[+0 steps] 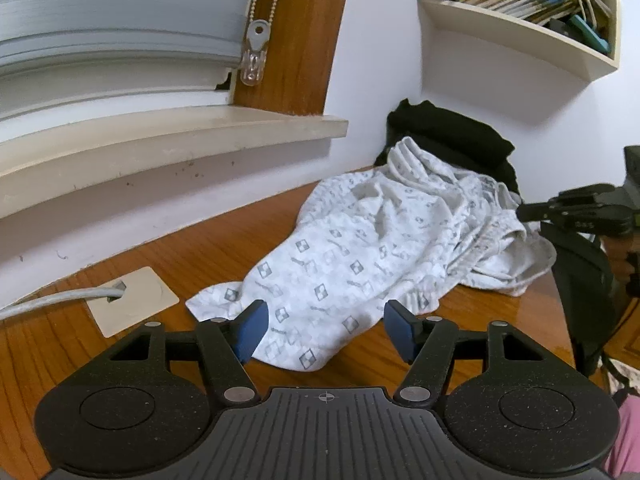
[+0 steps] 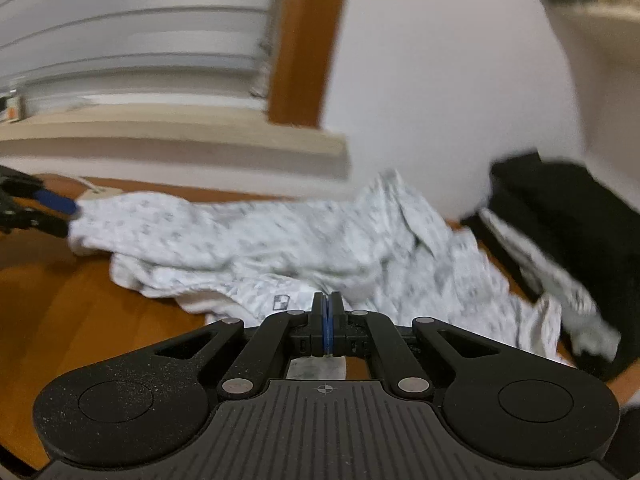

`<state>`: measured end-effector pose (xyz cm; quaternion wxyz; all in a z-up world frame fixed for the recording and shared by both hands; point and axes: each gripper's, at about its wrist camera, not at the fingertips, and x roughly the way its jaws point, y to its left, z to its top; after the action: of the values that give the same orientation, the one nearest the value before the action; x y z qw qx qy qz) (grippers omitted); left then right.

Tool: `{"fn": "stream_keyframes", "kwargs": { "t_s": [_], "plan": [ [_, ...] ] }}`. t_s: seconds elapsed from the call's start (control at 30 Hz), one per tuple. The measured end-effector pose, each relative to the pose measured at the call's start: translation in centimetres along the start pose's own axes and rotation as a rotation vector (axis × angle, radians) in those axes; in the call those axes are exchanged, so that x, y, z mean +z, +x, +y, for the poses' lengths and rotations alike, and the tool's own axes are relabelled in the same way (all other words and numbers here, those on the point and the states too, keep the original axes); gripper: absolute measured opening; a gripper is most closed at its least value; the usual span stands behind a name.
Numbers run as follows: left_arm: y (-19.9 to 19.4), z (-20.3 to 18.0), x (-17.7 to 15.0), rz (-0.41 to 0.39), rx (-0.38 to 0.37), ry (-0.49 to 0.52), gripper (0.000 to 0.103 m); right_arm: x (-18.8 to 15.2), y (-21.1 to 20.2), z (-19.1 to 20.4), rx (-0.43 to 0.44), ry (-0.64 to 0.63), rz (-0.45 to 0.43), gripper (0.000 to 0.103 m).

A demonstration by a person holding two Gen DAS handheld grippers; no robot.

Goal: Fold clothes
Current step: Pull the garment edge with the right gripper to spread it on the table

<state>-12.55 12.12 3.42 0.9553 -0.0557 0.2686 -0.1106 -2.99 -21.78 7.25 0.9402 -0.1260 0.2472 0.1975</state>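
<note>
A white garment with a grey square print lies crumpled on the wooden table, one narrow end reaching toward me. My left gripper stands open just above that near end, with a blue pad on each side of the fabric and neither pressing it. In the blurred right wrist view, the same garment stretches across the table, with the left gripper at its far left end. My right gripper is shut, pads together, at the garment's bunched edge. The left wrist view shows the right gripper at the waistband.
A pile of black clothes sits in the corner behind the garment. A windowsill juts over the table's back edge. A cable comes through a beige plate at the left. A book-filled wall shelf hangs above; a dark chair stands at the right.
</note>
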Motion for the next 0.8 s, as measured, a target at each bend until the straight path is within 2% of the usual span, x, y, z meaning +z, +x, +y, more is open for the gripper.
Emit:
{"fn": "stream_keyframes", "kwargs": {
  "t_s": [0.17, 0.33, 0.43, 0.57, 0.8],
  "plan": [
    [0.1, 0.0, 0.0, 0.003, 0.002, 0.001, 0.068, -1.5, 1.5, -1.5, -0.013, 0.085, 0.059, 0.005],
    [0.2, -0.1, -0.1, 0.006, 0.003, 0.005, 0.068, -2.0, 0.5, -0.9, 0.0, 0.099, 0.02, 0.015],
    [0.2, -0.2, -0.1, 0.008, 0.002, 0.008, 0.068, -2.0, -0.6, 0.0, 0.009, 0.068, -0.01, 0.027],
    [0.4, -0.3, -0.1, 0.012, 0.002, 0.014, 0.068, -2.2, -1.4, 1.1, 0.043, 0.023, -0.028, 0.038],
    [0.4, -0.4, -0.2, 0.014, 0.008, 0.013, 0.068, -2.6, -1.5, 3.5, 0.107, -0.054, -0.021, 0.043]
  ]
}}
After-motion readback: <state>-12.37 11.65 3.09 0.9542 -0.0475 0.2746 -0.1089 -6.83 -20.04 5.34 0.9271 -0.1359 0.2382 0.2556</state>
